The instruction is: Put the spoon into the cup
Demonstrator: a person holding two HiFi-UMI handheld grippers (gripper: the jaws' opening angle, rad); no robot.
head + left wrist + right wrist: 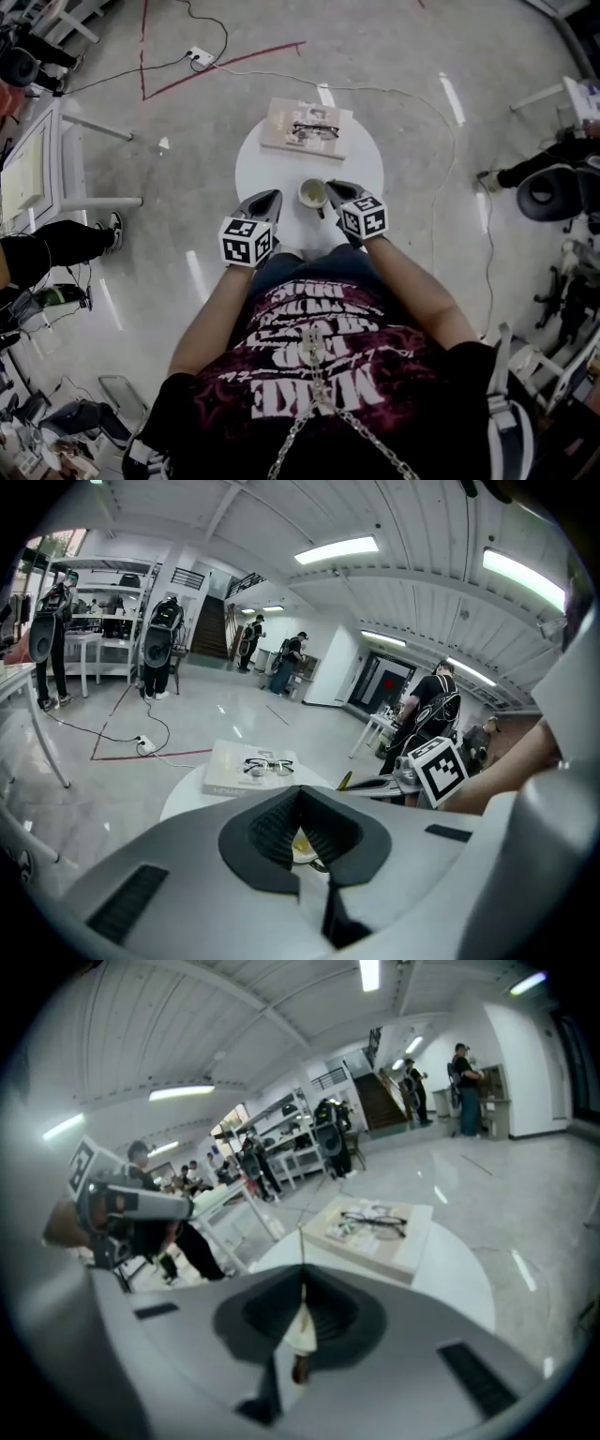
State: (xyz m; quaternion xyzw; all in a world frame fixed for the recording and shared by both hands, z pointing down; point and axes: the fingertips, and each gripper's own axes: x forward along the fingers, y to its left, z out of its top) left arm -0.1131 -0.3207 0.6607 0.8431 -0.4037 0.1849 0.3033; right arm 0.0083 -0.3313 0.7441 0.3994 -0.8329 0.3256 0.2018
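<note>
A white cup [312, 194] stands near the middle of the round white table [361, 169]. My two grippers flank it. The right gripper [330, 186] sits just right of the cup, shut on a thin golden spoon [302, 1246] whose stem pokes out past its jaw tips. From the left gripper view the spoon's tip [345, 781] shows at the end of the right gripper. The left gripper [275, 195] rests just left of the cup, its jaws together with nothing between them. Through the gap under those jaws I see the cup [302, 846].
A book [307, 128] with a pair of glasses [315, 130] on it lies at the table's far side. A white desk [37, 169] stands to the left. Cables and a power strip [199, 56] lie on the floor beyond. Seated people and chairs surround the area.
</note>
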